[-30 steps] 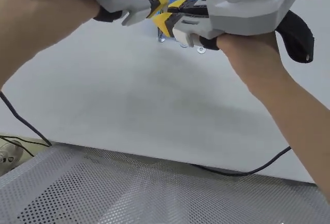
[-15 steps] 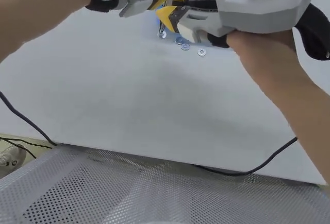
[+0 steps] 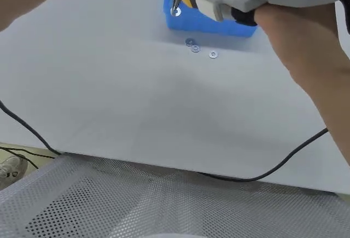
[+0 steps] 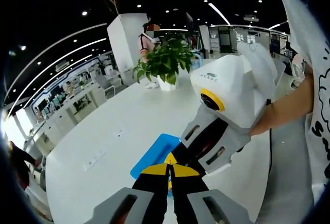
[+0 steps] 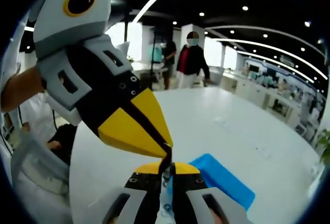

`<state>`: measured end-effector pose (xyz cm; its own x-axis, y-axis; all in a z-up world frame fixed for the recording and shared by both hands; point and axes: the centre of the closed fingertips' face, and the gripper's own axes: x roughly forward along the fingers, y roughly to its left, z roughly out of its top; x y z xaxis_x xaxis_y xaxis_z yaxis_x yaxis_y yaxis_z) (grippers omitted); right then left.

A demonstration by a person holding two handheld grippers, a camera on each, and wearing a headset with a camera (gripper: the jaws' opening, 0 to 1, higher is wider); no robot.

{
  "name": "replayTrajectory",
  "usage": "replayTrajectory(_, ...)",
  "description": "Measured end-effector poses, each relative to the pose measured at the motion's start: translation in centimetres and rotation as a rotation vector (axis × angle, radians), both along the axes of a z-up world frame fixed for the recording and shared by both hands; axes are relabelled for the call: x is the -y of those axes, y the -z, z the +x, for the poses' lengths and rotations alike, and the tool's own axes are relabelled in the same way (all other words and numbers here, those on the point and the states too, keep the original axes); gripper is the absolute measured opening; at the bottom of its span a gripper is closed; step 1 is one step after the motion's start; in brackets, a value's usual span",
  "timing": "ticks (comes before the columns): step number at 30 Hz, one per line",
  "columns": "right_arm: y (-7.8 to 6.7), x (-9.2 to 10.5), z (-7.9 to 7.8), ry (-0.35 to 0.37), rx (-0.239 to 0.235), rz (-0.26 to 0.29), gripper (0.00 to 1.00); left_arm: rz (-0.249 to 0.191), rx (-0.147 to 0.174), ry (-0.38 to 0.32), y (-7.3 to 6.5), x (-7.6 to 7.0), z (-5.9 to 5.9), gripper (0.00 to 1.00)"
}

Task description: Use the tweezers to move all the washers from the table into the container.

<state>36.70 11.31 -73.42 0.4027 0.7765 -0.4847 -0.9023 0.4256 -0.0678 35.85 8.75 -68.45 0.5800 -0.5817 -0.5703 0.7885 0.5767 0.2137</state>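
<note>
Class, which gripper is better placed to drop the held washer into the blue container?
Probably the right gripper: its shut jaws pinch the tweezers, and the washer at their tip hangs by the container.

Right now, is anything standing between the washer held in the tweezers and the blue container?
Nothing visible does. The washer hangs at the tips of the tweezers, just in front of the near left corner of the blue container. Three other washers lie on the table, off that path.
</note>
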Motion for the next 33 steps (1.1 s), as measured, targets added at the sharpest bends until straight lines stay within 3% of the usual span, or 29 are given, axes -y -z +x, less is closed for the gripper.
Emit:
replayTrajectory(4,0.0,0.3,0.7,0.011,0.028,-0.02,0.03,-0.005,0.012,0.0,0.0,0.2,0.6,0.0)
replayTrajectory(12,0.9,0.6,2.2,0.035,0.041,-0.041,0.03,-0.011,0.023,-0.001,0.8,0.4,1.8,0.0)
replayTrajectory(20,3.2,0.5,3.2,0.03,0.055,-0.11,0.03,0.043,-0.004,-0.012,3.2,0.4,2.9,0.0)
replayTrajectory(27,4.9,0.6,3.8,0.037,0.024,-0.113,0.03,0.04,-0.038,-0.034,4.7,0.1,3.4,0.0)
replayTrajectory(33,5.9,0.4,4.0,0.045,0.0,-0.11,0.03,0.065,-0.05,-0.041,5.8,-0.1,3.6,0.0)
